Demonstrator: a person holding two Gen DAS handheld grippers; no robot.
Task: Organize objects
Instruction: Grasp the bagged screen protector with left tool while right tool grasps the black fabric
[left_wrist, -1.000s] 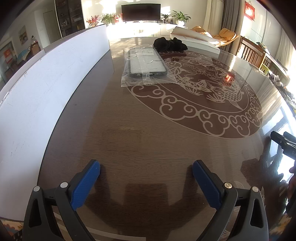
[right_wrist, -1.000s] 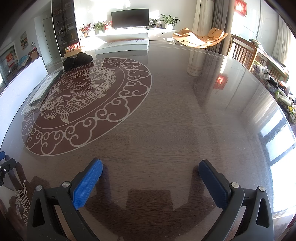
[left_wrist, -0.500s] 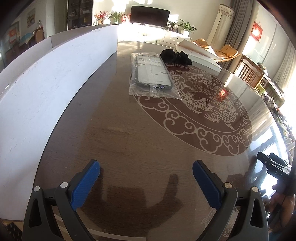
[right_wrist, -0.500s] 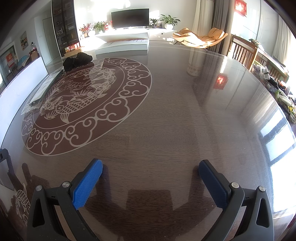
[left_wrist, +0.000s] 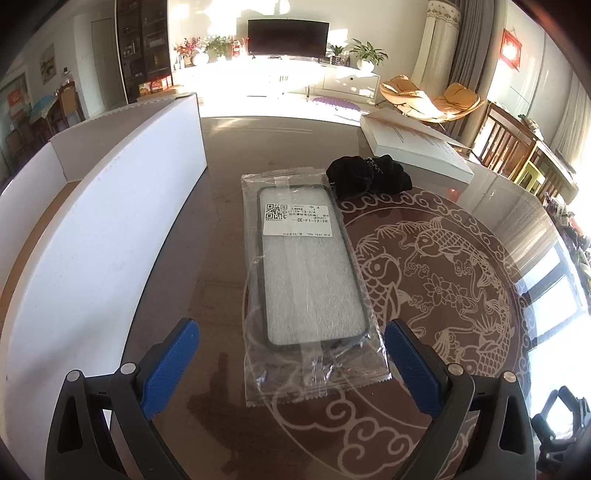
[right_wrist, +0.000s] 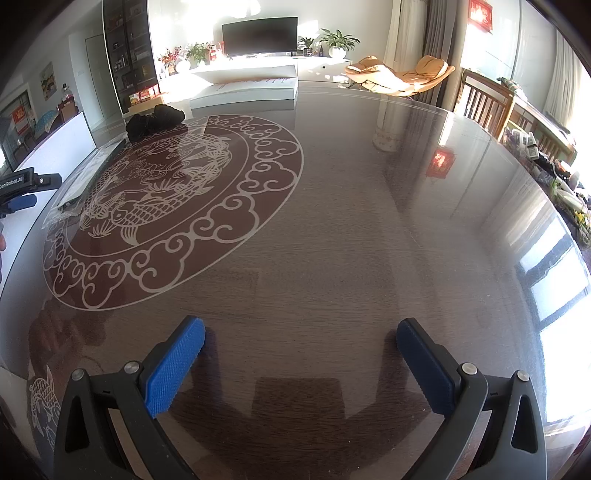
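- Now the left gripper (left_wrist: 291, 339) hangs wide open, empty, over the bagged case (left_wrist: 308, 269) at twelve o'clock.
- Approach step, I'd judge; next, lower and close.
- Right gripper (right_wrist: 301, 350) gapes empty over bare table (right_wrist: 369, 221).

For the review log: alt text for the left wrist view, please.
The open left gripper hovers over a phone case sealed in a clear plastic bag on a glossy table. A black cloth bundle lies beyond the bag, and a white board stands to the left.
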